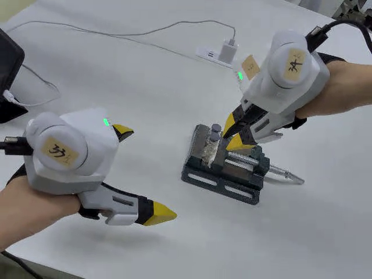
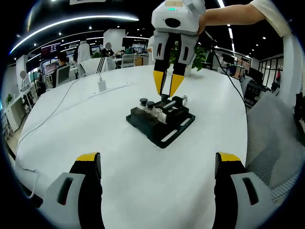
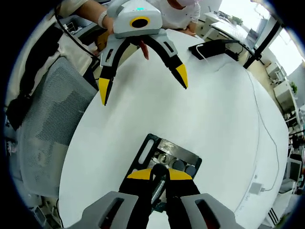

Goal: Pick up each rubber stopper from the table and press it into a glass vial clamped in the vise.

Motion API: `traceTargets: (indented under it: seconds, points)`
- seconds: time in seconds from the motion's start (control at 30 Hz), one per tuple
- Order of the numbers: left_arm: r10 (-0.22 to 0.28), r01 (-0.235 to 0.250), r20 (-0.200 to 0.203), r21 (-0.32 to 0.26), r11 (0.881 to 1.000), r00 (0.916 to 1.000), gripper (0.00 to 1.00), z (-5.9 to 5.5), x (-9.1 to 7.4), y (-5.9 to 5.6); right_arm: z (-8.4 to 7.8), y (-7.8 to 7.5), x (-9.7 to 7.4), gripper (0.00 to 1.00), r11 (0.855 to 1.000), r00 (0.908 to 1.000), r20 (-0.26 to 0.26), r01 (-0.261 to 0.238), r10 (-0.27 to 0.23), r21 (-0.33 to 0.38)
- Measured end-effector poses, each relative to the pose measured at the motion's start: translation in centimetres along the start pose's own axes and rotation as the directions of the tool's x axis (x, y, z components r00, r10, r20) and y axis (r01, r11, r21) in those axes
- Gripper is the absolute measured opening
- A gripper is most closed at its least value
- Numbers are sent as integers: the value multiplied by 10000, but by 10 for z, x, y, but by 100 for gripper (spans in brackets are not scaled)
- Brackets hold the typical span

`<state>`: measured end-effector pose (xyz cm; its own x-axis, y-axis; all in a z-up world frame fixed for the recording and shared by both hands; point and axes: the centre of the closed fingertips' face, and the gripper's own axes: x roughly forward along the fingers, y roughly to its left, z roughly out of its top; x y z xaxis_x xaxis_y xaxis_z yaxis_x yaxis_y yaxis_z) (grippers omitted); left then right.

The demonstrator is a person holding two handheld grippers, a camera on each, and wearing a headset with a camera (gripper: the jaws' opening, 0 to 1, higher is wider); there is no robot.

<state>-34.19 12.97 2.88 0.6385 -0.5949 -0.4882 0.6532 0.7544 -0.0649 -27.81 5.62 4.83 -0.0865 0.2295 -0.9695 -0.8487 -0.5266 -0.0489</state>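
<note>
The vise (image 1: 228, 174) stands on the table with its screw pointing to 4 o'clock in the head view. Two vials (image 1: 209, 150) with dark stoppers (image 1: 216, 127) are clamped at its 10 o'clock end. The right gripper (image 1: 234, 132) is much nearer: it hangs over the vise, just beside the vials at their 3 o'clock, tips pointing to 7 o'clock. Its jaws leave a narrow gap, and I cannot tell if a stopper is between them. The left gripper (image 1: 143, 172) is well apart at 9 o'clock, spread wide and holding nothing.
</note>
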Motion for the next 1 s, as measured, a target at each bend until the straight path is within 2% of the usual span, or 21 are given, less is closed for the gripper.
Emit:
traceTargets:
  seconds: [0.3,0.5,0.67,1.0]
  points:
    - [31,-31,-14,-61,10000,10000,99,-4,-2,-1,-1,-6,11,5,9969,9990,-356,-311,286,-720]
    - [40,-40,-26,-149,9999,10000,99,-7,-2,-1,2,-11,15,5,9949,9980,-506,-414,368,-919]
    - [56,-56,-37,-217,9997,10000,99,-10,-2,-2,5,-6,16,5,9949,9972,-546,-547,501,-846]
    - [42,-43,-17,-348,9994,10000,99,-13,-2,-2,1,-7,21,5,9934,9947,-827,-684,608,-921]
